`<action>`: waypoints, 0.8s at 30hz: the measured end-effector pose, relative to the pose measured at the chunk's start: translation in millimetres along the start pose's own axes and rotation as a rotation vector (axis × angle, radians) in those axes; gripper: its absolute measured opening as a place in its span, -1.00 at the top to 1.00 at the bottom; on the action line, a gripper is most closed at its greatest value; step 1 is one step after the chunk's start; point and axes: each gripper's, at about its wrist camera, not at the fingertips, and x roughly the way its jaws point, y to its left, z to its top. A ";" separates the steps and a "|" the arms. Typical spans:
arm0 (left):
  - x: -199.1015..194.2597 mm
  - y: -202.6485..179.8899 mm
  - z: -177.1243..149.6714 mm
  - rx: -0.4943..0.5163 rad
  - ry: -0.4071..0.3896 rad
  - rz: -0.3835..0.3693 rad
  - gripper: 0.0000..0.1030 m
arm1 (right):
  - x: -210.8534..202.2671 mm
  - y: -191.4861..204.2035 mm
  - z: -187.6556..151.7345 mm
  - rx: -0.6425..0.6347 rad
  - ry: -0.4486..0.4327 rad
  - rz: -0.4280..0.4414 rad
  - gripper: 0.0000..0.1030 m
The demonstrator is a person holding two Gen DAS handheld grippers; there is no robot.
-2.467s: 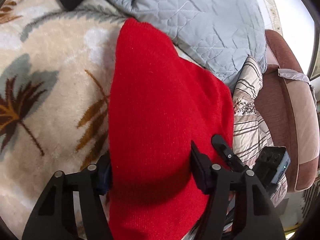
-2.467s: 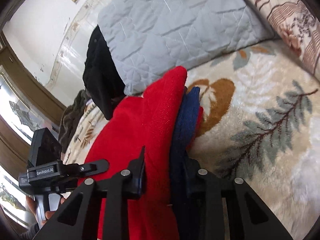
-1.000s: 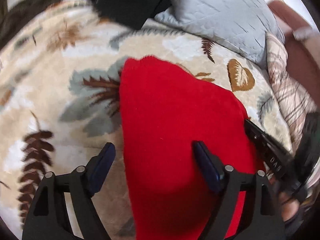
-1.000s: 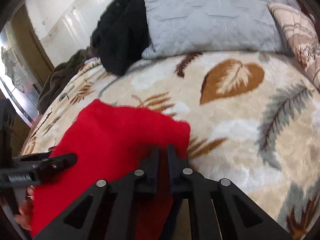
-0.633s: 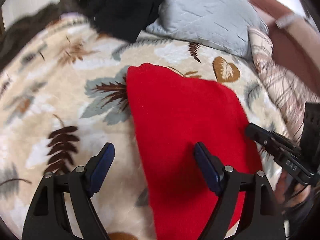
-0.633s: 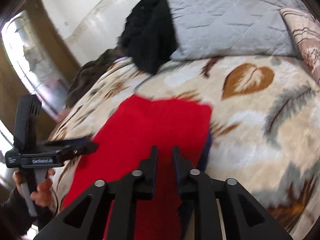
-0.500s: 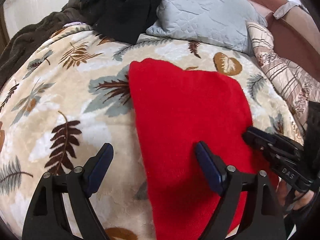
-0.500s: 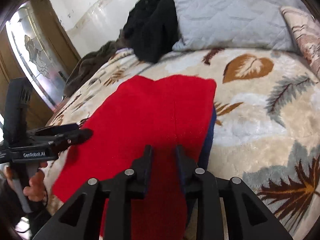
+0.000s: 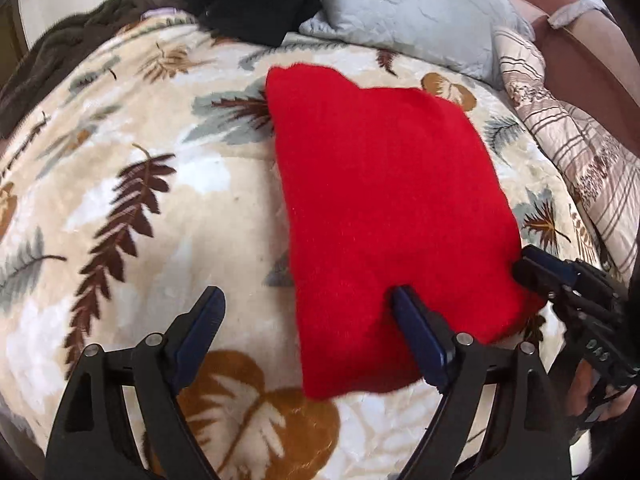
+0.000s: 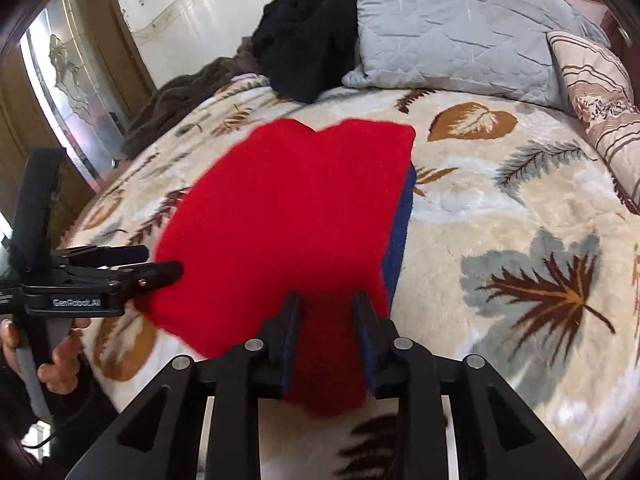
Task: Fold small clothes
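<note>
Hand-held gripper, right (image 10: 327,318): jaws have just been opening and are standing a little apart over the near edge of the red garment (image 10: 288,216); cloth is lying between them, pads not pressing on it.
Hand-held gripper, left (image 9: 308,324): jaws are standing wide apart; one pad is lying against the near part of the garment, the other is hanging over bare blanket; nothing clamped.
Garment place: red garment is lying folded flat on the leaf-patterned blanket (image 10: 500,216) of the bed, a blue layer (image 10: 400,224) peeking out along its right edge.
Risk, snag: knit is looking fuzzy; a pad dragging away could be catching the near edge and flipping the fold open.
Risk, uneven stack: blue layer is sticking out, so the fold is probably sitting askew and may be sliding on the plush blanket.
Risk, clash: both tools are working close at the near edge; they could be bumping each other.
Nearby: grey pillow (image 10: 460,28) and black clothes (image 10: 308,36) are lying well apart.
</note>
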 end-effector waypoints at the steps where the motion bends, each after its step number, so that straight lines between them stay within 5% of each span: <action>1: -0.5 -1.3 -3.5 0.014 -0.004 0.011 -0.70 | 1.4 -1.5 -3.8 0.002 0.013 -0.009 0.46; 13: 10.1 3.1 -12.5 -0.015 0.007 -0.001 -0.78 | 10.8 2.8 -8.9 -0.013 0.056 -0.109 0.43; 24: 9.8 8.2 -9.6 -0.024 0.014 -0.026 -0.84 | 14.5 -15.4 12.9 0.102 0.049 -0.080 0.40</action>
